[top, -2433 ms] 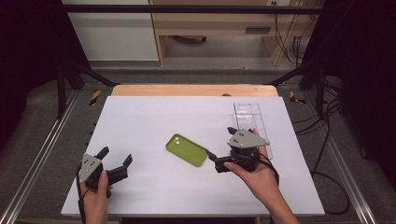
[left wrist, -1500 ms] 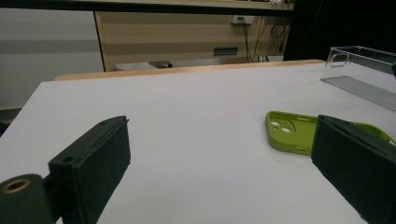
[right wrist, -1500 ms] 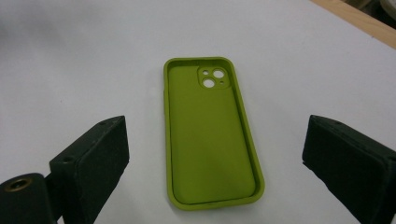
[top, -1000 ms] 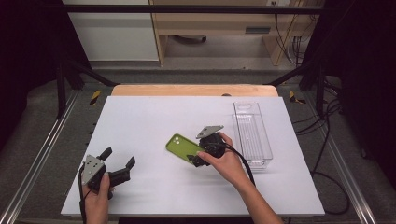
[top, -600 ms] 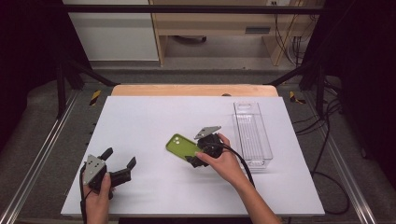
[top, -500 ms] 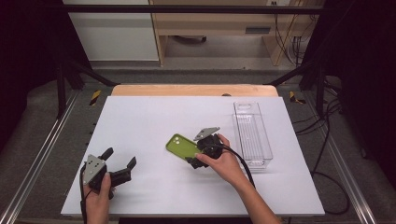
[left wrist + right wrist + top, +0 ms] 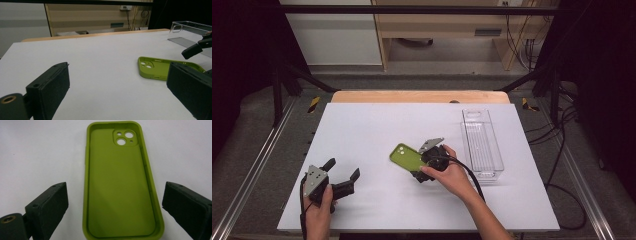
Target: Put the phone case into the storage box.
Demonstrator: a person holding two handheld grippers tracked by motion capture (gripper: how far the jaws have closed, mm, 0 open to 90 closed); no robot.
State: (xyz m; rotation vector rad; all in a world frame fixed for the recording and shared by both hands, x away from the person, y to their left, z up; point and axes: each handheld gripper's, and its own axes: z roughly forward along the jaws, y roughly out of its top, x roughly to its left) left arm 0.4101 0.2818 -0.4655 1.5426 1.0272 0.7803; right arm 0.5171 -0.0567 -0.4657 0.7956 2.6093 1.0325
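Note:
A green phone case (image 7: 406, 157) lies flat on the white table (image 7: 362, 125), hollow side up, with its camera cutout at the far end. My right gripper (image 7: 421, 165) is open right over the case's near end, one jaw to each side of it; in the right gripper view the phone case (image 7: 121, 180) lies between my right gripper's (image 7: 120, 210) wide-apart jaws, apart from both. My left gripper (image 7: 343, 176) is open near the table's front left corner with nothing between its jaws. In the left gripper view my left gripper (image 7: 120, 87) faces the phone case (image 7: 165, 68) across bare table.
A clear plastic tray (image 7: 482, 145) stands lengthwise at the right side of the table, just right of my right hand; the tray (image 7: 192, 32) also shows in the left gripper view. A wooden edge (image 7: 419, 96) runs along the table's far side. Cables hang beyond the right edge.
My right gripper has travelled left from beside the clear tray to the green case and settled with its jaws around the case's near end. My left gripper has barely shifted.

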